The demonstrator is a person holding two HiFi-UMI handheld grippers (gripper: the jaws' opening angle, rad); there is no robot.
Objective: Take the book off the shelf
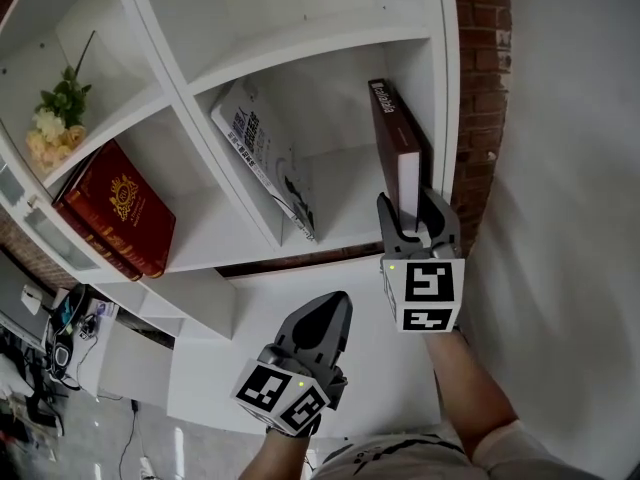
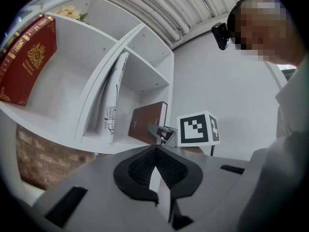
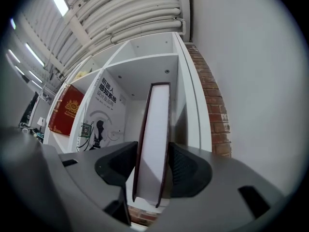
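Over on the shelf [image 1: 300,40], the right hand-held gripper [image 1: 413,208] straddles the brown book [image 1: 390,133], jaws spread either side; the left hand-held gripper [image 1: 335,306] hovers clear, jaws pressed together.

Your head view, off-task items only:
- At 9 o'clock you have dark red hardback books with a gold crest [image 1: 120,213], stacked together and leaning.
- Near 12, a thin white paperback with black print and a black figure drawing [image 1: 262,158], tilted.
- At 10, a cream-and-green flower sprig [image 1: 55,118].
- At 2, a red brick wall strip [image 1: 482,88].
- At 8, dark cables and clutter on the floor [image 1: 50,338].
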